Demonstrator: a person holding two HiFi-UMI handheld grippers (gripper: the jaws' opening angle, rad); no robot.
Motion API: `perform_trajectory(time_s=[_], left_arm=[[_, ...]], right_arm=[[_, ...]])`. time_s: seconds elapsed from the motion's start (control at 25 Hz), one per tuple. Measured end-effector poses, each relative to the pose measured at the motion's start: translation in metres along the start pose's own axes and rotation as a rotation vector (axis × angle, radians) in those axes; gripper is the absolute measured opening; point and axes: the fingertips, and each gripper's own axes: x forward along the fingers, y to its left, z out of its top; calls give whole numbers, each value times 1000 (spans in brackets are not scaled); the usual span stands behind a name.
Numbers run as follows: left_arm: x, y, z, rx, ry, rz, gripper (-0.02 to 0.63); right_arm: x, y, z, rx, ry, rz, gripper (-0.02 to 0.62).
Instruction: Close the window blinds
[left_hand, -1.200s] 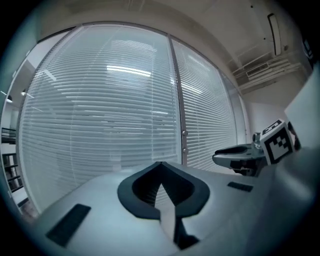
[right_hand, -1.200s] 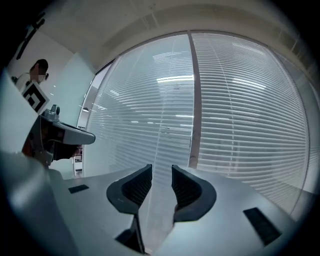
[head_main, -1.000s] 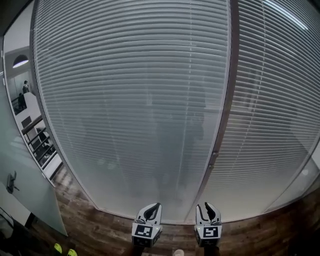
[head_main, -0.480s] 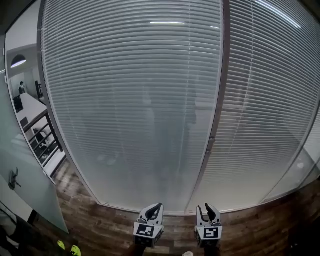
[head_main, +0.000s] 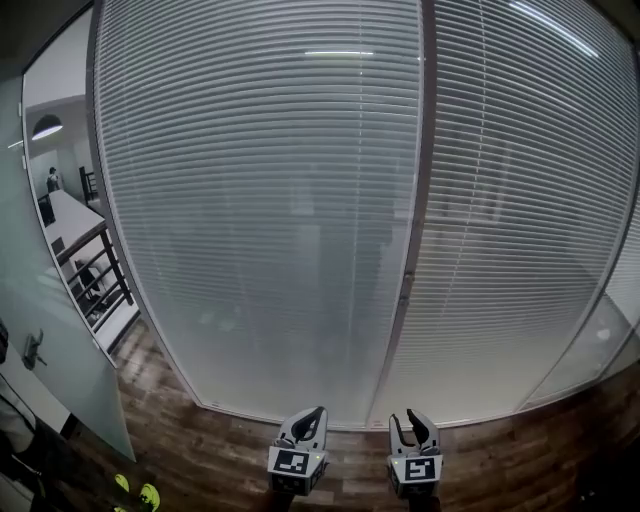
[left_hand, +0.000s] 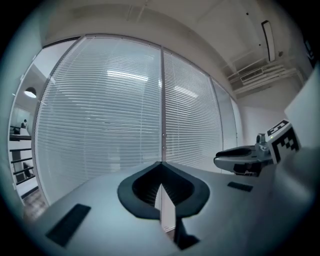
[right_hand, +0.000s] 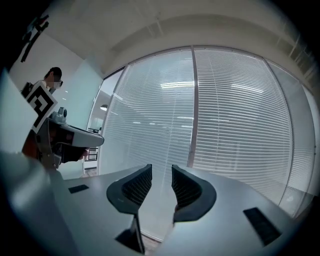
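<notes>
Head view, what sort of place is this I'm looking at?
Probably the inside of an office building. Horizontal blinds hang from ceiling to floor on either side of a slim upright frame, a frosted glass door with a handle stands at the left, and the floor is wood plank.

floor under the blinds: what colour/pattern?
Dark brown wood-plank floor, with the planks' lines visible. It shows best in the head view.

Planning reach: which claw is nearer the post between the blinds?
Right. The right claw sits just right of the post, near its foot; the left claw is farther off, to its left.
</notes>
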Motion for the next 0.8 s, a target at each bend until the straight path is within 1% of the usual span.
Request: perform_trajectory(time_s=[0.12,0.2,0.32,0.36,0.4,0.44,0.56,0.64,0.8], left_arm=[[-9,-15,6,-17,-11,35,0],[-12,-25,1,-21,-4,41,0],[-16,-36,-9,-5,19,37,0],[-18,-37,-9,-1,22,45,0],[-20,-38,-7,0,18,55,0],[-22,-38,-6,-2,14,63,0],[-26,-40,-6,-7,14,76,0],[-28,-42,-8,-4,14,71,0],[-32,-47,-11,1,17,59,0]], right_arm=[[-18,-9,0,3,-14,20,127],[-27,-15,-5,17,2,19,127],[-34,-16,-20,14,3,31,127],[-37,-18,-21,12,3,14,96],[-40,-21,-19,10,5,-9,29],[-43,-23,-17,6,6,-25,3],[-47,-21,-16,-2,-32,-12,2],[-49,-19,-11,-2,-59,-5,3],[-54,-17,-6,-2,-66,-4,2]])
